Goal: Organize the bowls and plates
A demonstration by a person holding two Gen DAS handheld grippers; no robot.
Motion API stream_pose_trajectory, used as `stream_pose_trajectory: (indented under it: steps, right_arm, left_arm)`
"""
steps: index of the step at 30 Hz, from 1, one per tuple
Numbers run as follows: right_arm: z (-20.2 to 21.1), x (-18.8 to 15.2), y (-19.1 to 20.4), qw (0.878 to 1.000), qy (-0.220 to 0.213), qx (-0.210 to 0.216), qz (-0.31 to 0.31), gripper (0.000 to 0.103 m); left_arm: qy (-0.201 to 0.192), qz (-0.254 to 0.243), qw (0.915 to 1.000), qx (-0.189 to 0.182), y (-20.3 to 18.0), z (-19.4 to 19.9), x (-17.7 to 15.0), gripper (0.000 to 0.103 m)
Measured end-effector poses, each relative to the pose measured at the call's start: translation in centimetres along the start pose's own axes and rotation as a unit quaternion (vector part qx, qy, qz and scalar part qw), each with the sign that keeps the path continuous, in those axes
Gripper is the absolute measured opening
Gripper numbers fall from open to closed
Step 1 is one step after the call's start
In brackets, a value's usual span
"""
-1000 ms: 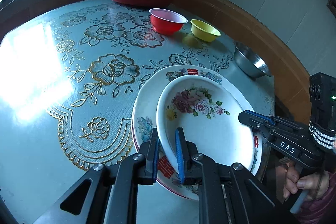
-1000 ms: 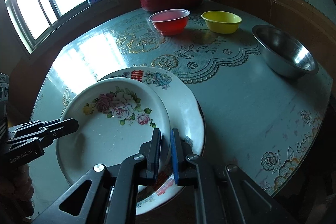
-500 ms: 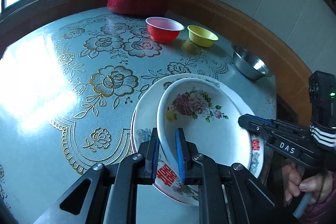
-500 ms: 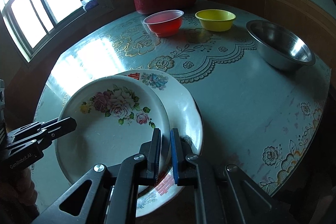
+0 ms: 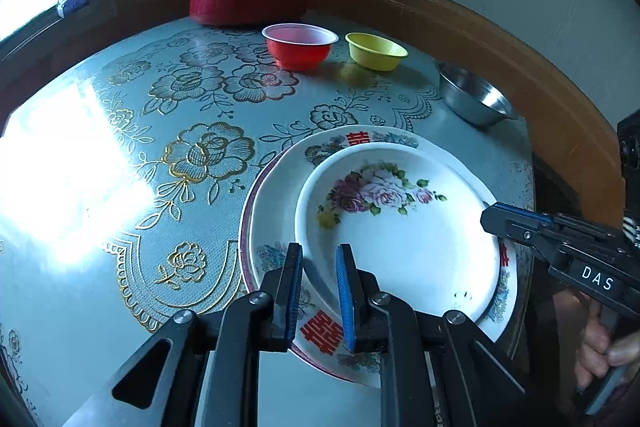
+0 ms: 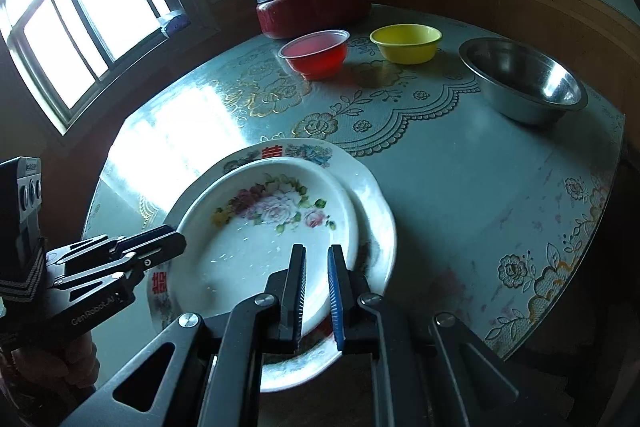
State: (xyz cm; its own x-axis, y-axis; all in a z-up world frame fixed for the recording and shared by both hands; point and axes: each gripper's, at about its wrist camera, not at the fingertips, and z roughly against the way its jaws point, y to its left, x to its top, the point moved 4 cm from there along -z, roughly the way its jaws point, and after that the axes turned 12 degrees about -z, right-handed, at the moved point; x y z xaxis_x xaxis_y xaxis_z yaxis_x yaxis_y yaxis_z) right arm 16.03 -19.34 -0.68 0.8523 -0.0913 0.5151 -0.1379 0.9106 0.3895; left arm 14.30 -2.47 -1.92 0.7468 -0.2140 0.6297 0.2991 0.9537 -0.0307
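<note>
The table [image 5: 120, 187] stretches out ahead of both my tongs; its near edge is cut off beneath them. The lidded red pot [image 6: 312, 7] sits farthest ahead, well apart from me, likely just parked out of the way.

The large plate [image 5: 272, 211] with red characters lies flat right under my tips as the base of a stack. The rose plate [image 5: 400, 247] sits in it, offset toward my left tongs [image 5: 318, 291]. I take one side with each tong, so it stays level as it nests.

My left tongs straddle its rim, and my right tongs [image 6: 316, 291] straddle the opposite rim. I cannot tell whether either is pinching or slack, because the pads cover the contact. My fingers also block the large plate's near edge. A dark red line along its outer edge may be trim or another plate.

The steel bowl [image 6: 520, 79] stands ahead and right of my right tongs. The red bowl [image 6: 316, 55] and yellow bowl [image 6: 406, 43] stand side by side beyond the plates, not yet sorted.
</note>
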Motion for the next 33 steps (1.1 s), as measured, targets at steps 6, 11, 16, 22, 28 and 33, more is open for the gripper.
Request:
stream_pose_trajectory:
  steps: [6, 11, 16, 22, 28, 33]
  right_arm:
    - [0.3, -0.8, 0.4, 1.000, 0.000, -0.008, 0.010, 0.011]
    - [0.2, -0.1, -0.5, 1.000, -0.010, -0.019, -0.012, 0.012]
    - [-0.4, -0.5, -0.3, 1.000, -0.012, -0.025, -0.001, 0.015]
    - [1.2, 0.0, -2.6, 0.995, -0.028, 0.002, -0.093, 0.019]
    - [1.0, -0.3, -6.2, 0.979, -0.024, 0.021, -0.200, 0.032]
    - [0.1, -0.9, -4.8, 0.986, -0.015, 0.008, -0.166, 0.014]
  left_arm:
    - [-0.003, 0.020, 0.9998, -0.003, 1.0, 0.8, -0.1, 0.017]
    - [-0.005, 0.054, 0.9985, 0.001, 2.5, 1.3, -1.1, 0.017]
    - [-0.008, 0.095, 0.9954, -0.012, 3.4, 1.4, -2.8, 0.021]
    - [-0.030, 0.142, 0.9895, -0.002, 5.0, 2.5, -3.7, 0.026]
    - [-0.024, 0.157, 0.9873, -0.006, 5.9, 2.3, -4.3, 0.031]
    - [-0.021, 0.144, 0.9892, -0.012, 5.3, 2.0, -4.2, 0.032]
